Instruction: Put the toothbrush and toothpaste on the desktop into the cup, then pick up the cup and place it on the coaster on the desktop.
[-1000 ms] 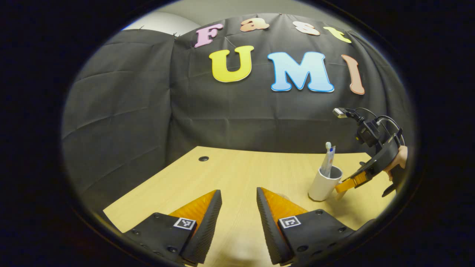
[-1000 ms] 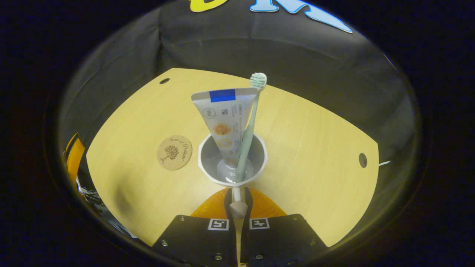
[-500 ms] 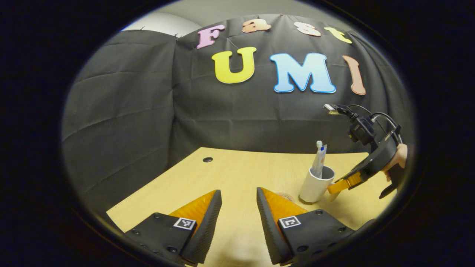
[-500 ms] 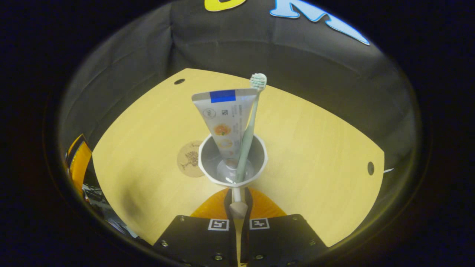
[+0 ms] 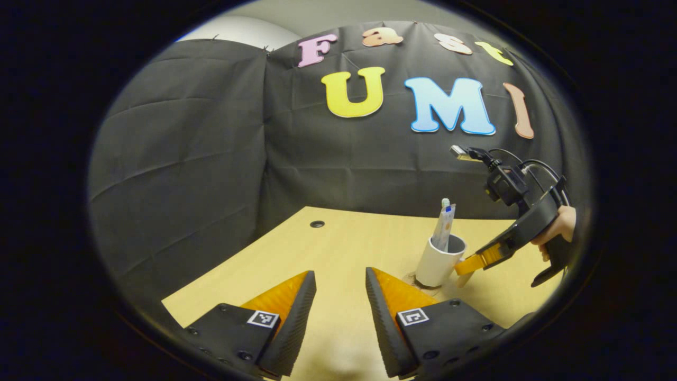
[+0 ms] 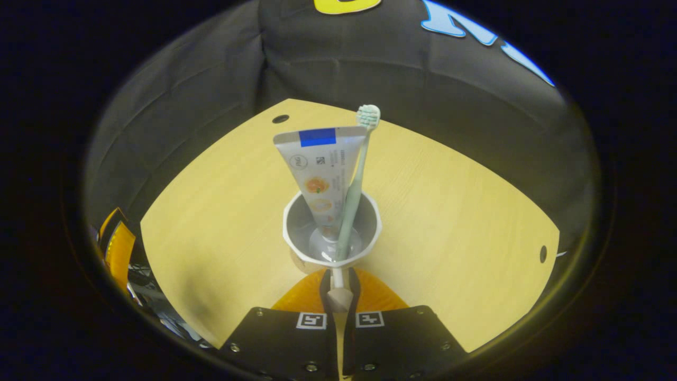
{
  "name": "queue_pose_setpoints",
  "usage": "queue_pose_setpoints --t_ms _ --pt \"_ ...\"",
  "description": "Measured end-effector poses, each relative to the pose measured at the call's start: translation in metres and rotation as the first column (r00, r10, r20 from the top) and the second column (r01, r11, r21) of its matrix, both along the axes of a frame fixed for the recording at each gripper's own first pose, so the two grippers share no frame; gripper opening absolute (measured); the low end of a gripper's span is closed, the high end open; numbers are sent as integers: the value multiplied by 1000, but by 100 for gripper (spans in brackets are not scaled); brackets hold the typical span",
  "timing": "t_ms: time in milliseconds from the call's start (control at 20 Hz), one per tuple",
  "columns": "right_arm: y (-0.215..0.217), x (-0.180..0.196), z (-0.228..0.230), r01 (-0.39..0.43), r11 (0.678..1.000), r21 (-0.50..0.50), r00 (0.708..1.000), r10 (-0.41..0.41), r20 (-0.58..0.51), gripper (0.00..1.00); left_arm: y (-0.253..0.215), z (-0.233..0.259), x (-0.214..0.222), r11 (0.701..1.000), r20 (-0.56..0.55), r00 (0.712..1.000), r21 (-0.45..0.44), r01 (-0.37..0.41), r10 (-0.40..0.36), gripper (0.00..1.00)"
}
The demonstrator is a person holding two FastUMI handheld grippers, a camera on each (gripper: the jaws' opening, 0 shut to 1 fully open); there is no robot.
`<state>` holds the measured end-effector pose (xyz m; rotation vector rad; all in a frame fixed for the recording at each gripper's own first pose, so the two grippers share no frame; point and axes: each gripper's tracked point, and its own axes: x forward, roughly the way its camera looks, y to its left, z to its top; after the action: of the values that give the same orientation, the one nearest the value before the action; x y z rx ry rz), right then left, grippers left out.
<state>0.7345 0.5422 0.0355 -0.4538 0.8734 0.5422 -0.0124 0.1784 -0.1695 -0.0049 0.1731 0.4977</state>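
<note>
My right claw pinches the cup by its handle over the coaster, mid-bench. A tilt could tip toothpaste and toothbrush out. My left claw gapes empty.

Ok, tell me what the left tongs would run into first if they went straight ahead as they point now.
Judging by the left gripper view, the open left tongs point down across bare desktop, so they would likely meet that first. The cup sits off to their right, out of line, though depth is unclear.

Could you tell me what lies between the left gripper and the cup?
Bare desktop, seen in the left gripper view; the cup stands over the coaster, beyond the left gripper.
</note>
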Motion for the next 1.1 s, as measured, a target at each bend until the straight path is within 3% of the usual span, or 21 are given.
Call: queue_pose_setpoints --t_ms 550,750,900,1100 --pt "-10 3 9 -57 996 -73 998 58 9 5 8 12 3 1000 -4 1000 18 9 -9 66" --pt "-8 0 3 -40 997 -67 999 40 -6 6 5 14 5 1000 0 1000 20 21 -21 66" --pt "-9 -1 3 -36 997 -70 999 35 -7 19 3 16 6 999 2 1000 20 28 -28 67" --pt "-7 -4 13 -51 997 -66 998 53 17 22 -2 23 8 999 10 999 29 42 -42 67"
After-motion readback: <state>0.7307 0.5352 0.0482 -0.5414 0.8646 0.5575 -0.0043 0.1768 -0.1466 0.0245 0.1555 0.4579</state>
